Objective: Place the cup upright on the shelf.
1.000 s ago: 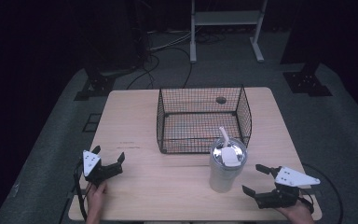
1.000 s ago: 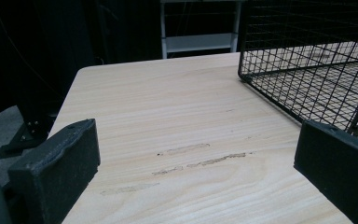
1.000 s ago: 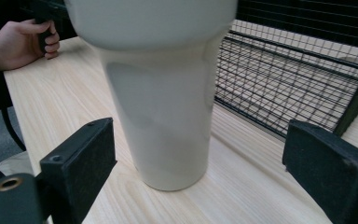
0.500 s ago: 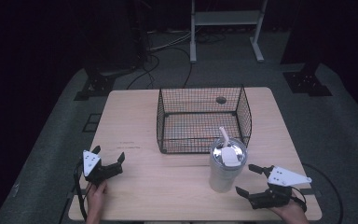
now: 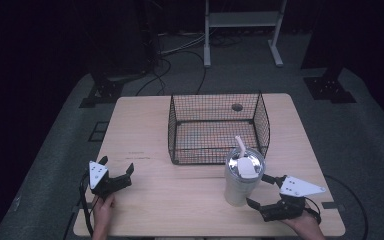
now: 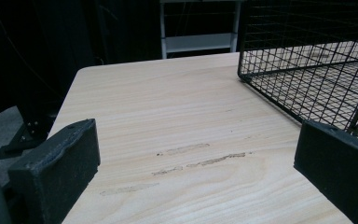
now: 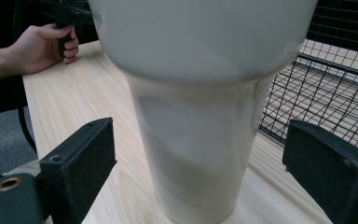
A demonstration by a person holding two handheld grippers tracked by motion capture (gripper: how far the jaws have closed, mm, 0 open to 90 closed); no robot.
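A tall white tumbler (image 5: 242, 177) with a lid and a straw stands upright on the wooden table (image 5: 180, 200), just in front of the black wire basket (image 5: 215, 127). My right gripper (image 5: 260, 192) is open right beside it, its jaws reaching toward the cup's lower half. Seen from the right gripper view, the tumbler (image 7: 200, 116) rises close between the two jaws without touching either. Near the front left edge, my left gripper (image 5: 116, 171) rests open with nothing between its jaws. The left gripper view looks over bare table (image 6: 177, 135) toward the basket's corner (image 6: 307, 70).
The wire basket holds nothing and sits mid-table toward the back. A small dark hole (image 5: 237, 107) marks the tabletop behind it. Bare wood lies between the two grippers. A white stand (image 5: 240, 20) and cables are on the floor beyond the table.
My right gripper has slid left toward the tumbler until its open jaws flank the cup's base. The left gripper has stayed where it was.
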